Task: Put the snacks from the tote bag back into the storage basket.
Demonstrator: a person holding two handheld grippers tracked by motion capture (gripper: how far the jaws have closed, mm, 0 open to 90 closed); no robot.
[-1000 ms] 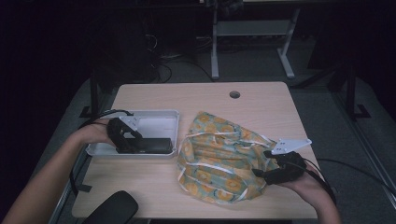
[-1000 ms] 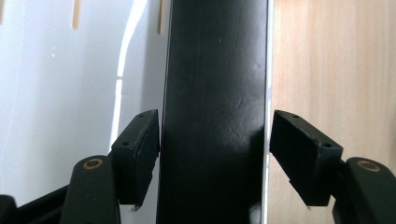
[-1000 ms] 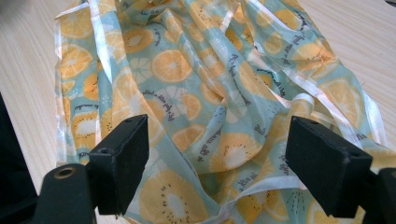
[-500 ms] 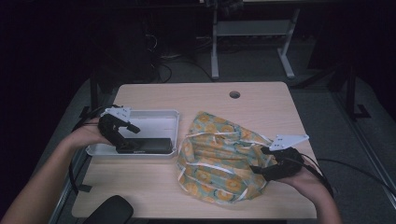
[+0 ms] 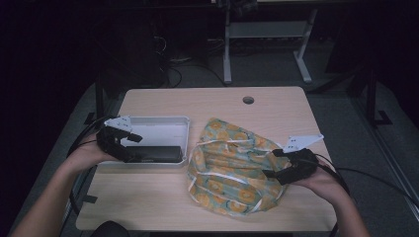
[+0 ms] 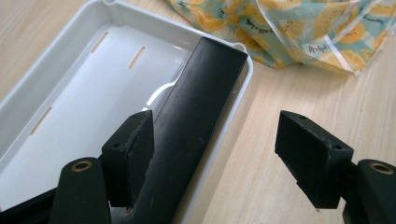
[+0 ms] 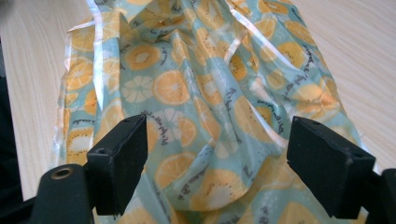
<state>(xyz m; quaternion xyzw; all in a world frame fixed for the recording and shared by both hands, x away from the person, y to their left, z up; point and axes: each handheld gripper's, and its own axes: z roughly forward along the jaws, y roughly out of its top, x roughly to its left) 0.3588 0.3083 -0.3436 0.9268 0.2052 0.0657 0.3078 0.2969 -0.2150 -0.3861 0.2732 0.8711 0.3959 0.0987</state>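
Comparing this moment with the picture a second ago, the left gripper (image 5: pixel 129 147) has drawn back from the middle of the white tray (image 5: pixel 163 123) toward its left end and lifted off the black box (image 5: pixel 157 154). Its jaws have just been opening and now stand wide apart, released, with nothing pressed between them. In the left gripper view the left gripper (image 6: pixel 215 149) hangs over the near corner of the tray (image 6: pixel 60 74): one pad is above the black box (image 6: pixel 201 93), the other above the bare table (image 6: pixel 261 154) just outside the tray's rim. The box lies flat in the tray along its near wall, its far end close to the corner nearest the bag, in the same place as before.

The right gripper (image 5: pixel 274 173) has hardly shifted. It sits at the right edge of the fruit-print bag (image 5: pixel 232 168), which lies crumpled on the table (image 5: pixel 207 101) just beside the tray, seemingly touching its right end. In the right gripper view the right gripper (image 7: pixel 217 154) has both pads spread wide on either side of a rise in the bag (image 7: pixel 196 93); the pads do not press on the film, so the bag is not gripped. The bag's shape and position match the earlier pictures.

A round hole (image 5: pixel 248 100) shows in the table's far edge.
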